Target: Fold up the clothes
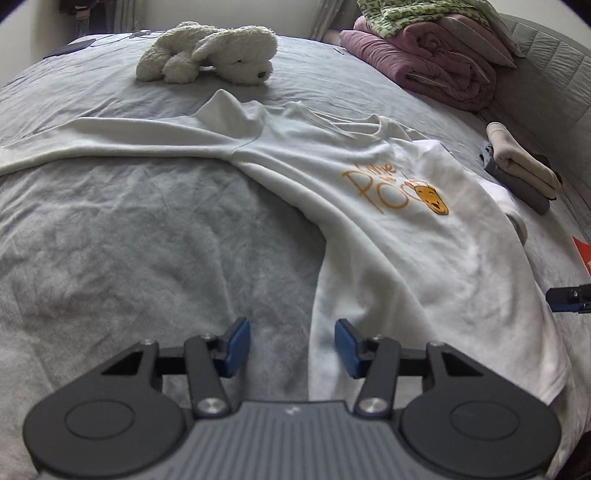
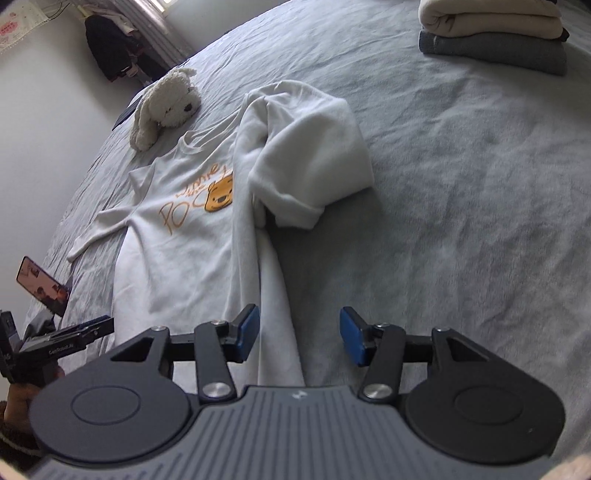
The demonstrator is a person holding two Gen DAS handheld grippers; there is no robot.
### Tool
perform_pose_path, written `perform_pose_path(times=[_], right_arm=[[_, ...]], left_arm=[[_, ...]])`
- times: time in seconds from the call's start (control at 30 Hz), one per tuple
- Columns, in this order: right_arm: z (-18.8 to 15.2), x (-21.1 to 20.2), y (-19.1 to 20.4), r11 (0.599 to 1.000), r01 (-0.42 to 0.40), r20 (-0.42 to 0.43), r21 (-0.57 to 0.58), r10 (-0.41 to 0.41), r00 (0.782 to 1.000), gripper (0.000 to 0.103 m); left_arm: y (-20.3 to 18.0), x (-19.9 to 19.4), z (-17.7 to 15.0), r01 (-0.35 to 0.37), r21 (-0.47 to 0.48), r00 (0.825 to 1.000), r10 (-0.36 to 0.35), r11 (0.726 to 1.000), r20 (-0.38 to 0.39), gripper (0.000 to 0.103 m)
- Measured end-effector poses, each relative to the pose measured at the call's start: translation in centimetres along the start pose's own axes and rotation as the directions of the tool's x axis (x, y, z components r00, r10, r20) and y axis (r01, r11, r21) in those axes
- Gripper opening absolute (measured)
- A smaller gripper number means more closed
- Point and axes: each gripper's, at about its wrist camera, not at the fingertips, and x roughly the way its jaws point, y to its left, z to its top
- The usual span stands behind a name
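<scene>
White sweatshirt (image 1: 388,229) lying flat on grey bed (image 1: 129,240) – left gripper (image 1: 291,349) and right gripper (image 2: 299,338) both hovering open at its hem; plush dog (image 1: 214,53) and folded stack (image 2: 495,33) sitting beyond, nothing blocking

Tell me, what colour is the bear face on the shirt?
Orange-yellow, on the white shirt. The bear face shows best in the right wrist view.

You're over a soft matt white fleecy cotton sweatshirt (image 1: 388,236) with its smooth orange print, a wrinkled grey brushed-cloth bedsheet (image 1: 129,240), a shaggy cream plush toy dog (image 1: 210,51), your matt black plastic left gripper (image 1: 291,347) with blue rubbery pads (image 1: 236,345).
</scene>
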Motion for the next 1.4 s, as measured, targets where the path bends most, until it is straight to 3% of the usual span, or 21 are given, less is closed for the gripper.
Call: perform_pose_path(times=[0.2,0.3,0.4,0.43,0.47,0.6,0.8,0.87,1.0,1.13,1.4], right_arm=[[-2.1,-0.7,-0.3,0.998,-0.041,-0.050,-0.054,0.039,0.998,0.052],[-2.8,-0.5,0.2,0.994,-0.040,-0.063,-0.105,0.033,0.997,0.049],[-3.4,0.0,1.1,0.987,-0.006,-0.057,-0.161,-0.003,0.998,0.029],[-3.4,0.1,1.3,0.985,0.002,-0.059,-0.173,-0.013,0.998,0.013],[-3.5,0.0,1.6,0.983,0.005,-0.056,-0.185,-0.015,0.998,0.006],[-3.8,-1.5,3.4,0.965,0.013,-0.022,-0.262,-0.020,1.000,0.005],[-4.1,-4.1,5.7,0.923,0.000,0.015,-0.385,0.006,1.000,0.004],[-4.1,-4.7,6.0,0.912,-0.012,0.013,-0.409,0.019,1.000,0.004],[-4.2,-3.3,5.9,0.897,-0.014,-0.051,-0.442,-0.010,0.999,0.004],[-4.8,-0.3,5.3,0.885,0.019,-0.136,-0.466,-0.093,0.986,0.004],[-4.5,0.6,5.1,0.878,0.016,-0.172,-0.478,-0.111,0.979,0.009]], left_arm=[[-0.6,-1.0,-1.7,0.024,-0.004,0.998,-0.024,1.000,-0.064,0.050],[-1.0,-1.5,-2.6,0.012,-0.019,0.997,-0.014,1.000,-0.076,0.035],[-1.2,-2.0,-3.4,-0.006,-0.051,0.997,0.002,0.999,-0.078,0.010],[-1.0,-2.4,-3.6,-0.007,-0.083,0.997,0.001,0.997,-0.075,0.004],[-0.9,-2.9,-3.7,-0.016,-0.108,0.998,0.009,0.994,-0.067,0.003],[-0.6,-6.1,-4.4,-0.028,-0.175,1.000,0.028,0.984,-0.007,0.003],[-1.2,-11.2,-4.7,-0.056,-0.169,0.992,0.074,0.984,0.102,0.003],[-1.3,-11.9,-4.8,-0.063,-0.157,0.991,0.081,0.986,0.106,0.003],[-1.1,-10.5,-5.6,-0.096,-0.136,0.994,0.103,0.986,0.042,0.003],[-0.4,-7.2,-7.2,-0.130,-0.131,0.991,0.125,0.983,-0.046,0.004],[0.0,-6.4,-7.0,-0.118,-0.107,0.990,0.109,0.987,-0.090,0.009]])
